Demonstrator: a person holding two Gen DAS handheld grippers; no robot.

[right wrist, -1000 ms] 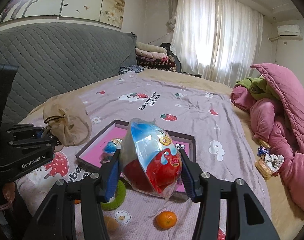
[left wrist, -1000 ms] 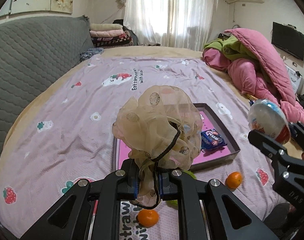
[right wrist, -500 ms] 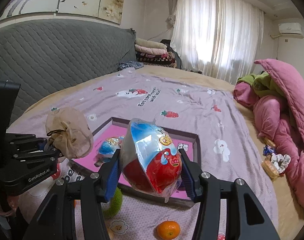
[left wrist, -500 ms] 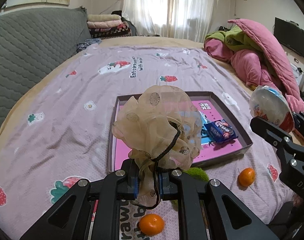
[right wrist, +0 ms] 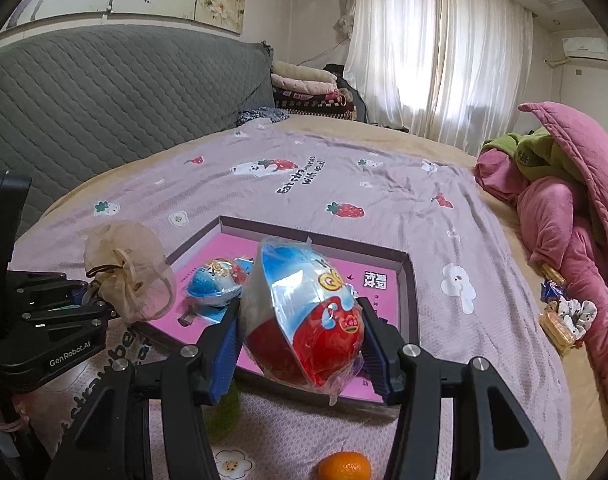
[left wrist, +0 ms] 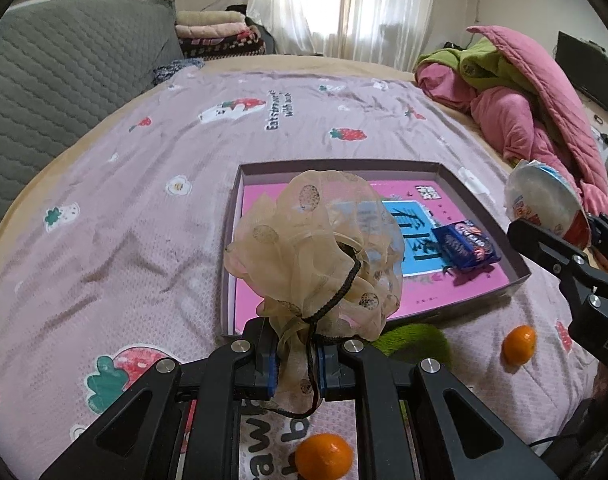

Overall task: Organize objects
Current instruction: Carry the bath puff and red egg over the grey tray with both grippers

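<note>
My left gripper [left wrist: 297,364] is shut on the neck of a beige organza drawstring pouch [left wrist: 320,248], held above the near left corner of a shallow box with a pink floor [left wrist: 520,268]. My right gripper [right wrist: 299,336] is shut on a large red, white and blue wrapped toy egg [right wrist: 304,312], held over the box's near edge [right wrist: 408,264]. The egg also shows at the right of the left wrist view [left wrist: 544,204]. Inside the box lie a blue snack packet [left wrist: 466,244] and a smaller wrapped egg [right wrist: 215,286].
Oranges lie on the strawberry-print sheet in front of the box [left wrist: 324,456] [left wrist: 518,344] [right wrist: 344,466]. A green fuzzy ring [left wrist: 414,344] sits by the box's near edge. Pink and green quilts [right wrist: 564,200] are piled at the right, with snacks and a scrunchie [right wrist: 564,320] beside them. A grey headboard [right wrist: 103,92] runs along the left.
Both grippers have moved forward and lowered toward the box, still holding the pouch and the egg. The box now looks nearer and larger in both views.
</note>
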